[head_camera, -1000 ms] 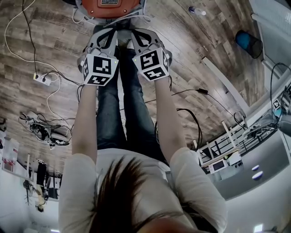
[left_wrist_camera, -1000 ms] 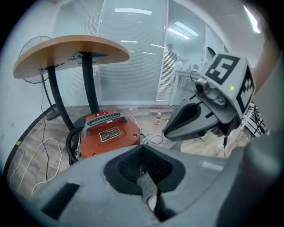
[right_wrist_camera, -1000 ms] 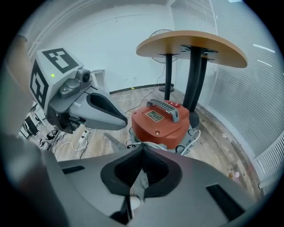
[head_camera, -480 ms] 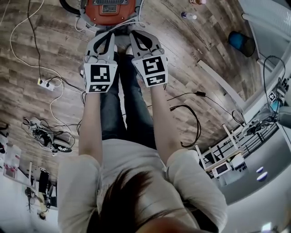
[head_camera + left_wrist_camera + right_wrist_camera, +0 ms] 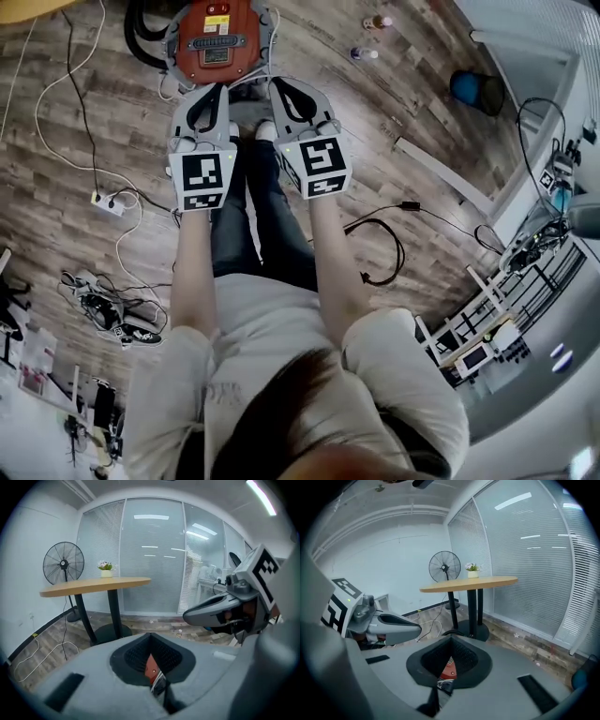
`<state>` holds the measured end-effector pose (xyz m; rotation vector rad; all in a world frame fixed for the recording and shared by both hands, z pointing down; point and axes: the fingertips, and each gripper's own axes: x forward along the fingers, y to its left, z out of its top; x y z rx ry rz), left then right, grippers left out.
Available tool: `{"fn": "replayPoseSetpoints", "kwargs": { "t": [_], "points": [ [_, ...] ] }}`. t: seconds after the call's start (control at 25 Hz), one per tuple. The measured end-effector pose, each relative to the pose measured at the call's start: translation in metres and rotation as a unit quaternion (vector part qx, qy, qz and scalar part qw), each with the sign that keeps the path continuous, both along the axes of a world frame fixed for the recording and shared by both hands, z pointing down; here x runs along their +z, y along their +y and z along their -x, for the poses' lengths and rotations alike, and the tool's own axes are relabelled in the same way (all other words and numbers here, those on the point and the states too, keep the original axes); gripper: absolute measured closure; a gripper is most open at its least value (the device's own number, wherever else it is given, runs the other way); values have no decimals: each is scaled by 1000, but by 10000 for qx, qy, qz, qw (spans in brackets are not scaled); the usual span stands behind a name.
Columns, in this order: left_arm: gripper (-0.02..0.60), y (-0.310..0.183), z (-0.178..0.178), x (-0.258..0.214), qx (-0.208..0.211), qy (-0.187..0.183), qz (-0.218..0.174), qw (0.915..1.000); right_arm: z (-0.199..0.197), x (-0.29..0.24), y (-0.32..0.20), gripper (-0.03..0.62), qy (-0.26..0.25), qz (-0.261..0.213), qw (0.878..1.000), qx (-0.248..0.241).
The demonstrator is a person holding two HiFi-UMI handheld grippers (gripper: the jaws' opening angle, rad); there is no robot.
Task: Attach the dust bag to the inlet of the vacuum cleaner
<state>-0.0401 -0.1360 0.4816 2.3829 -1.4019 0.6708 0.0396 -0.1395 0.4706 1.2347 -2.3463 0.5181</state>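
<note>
**Head view.** We look steeply down on the person, whose forearms stretch toward the top of the frame. The left gripper (image 5: 210,94) and the right gripper (image 5: 284,92) sit side by side just above centre. They are near each other but apart, and their marker cubes face us.

**Gripper views.** In each view we see the two jaws clenched together with nothing caught between them. Through the dark notch ahead of the jaws a sliver of red shows.

**Task object.** The vacuum cleaner (image 5: 217,40), orange-red with a grey rim, stands on the wood floor (image 5: 56,141) at top centre, just beyond both gripper tips in the picture. A black hose (image 5: 139,42) curls at its upper left.

**Surroundings.** A white power strip (image 5: 108,200) lies at left centre and a blue bin (image 5: 476,91) at upper right. In the left gripper view a round table (image 5: 96,587), a fan (image 5: 63,563) and a potted plant (image 5: 106,566) stand at the left.
</note>
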Motion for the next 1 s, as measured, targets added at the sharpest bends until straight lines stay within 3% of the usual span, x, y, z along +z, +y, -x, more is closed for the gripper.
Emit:
{"fn": "replayPoseSetpoints", "kwargs": {
  "t": [0.2,0.52,1.0],
  "points": [
    [566,-1,-6,-46,-85,82,-171,9998,-11,-42,0,592,-165,-134,9995,251],
    [566,-11,-11,-117,-132,216,-566,9981,-18,-110,-3,592,-189,-509,9982,256],
    [566,-11,-17,-207,104,193,-1181,9928,-27,-193,1,592,-422,-960,9937,397]
  ]
}}
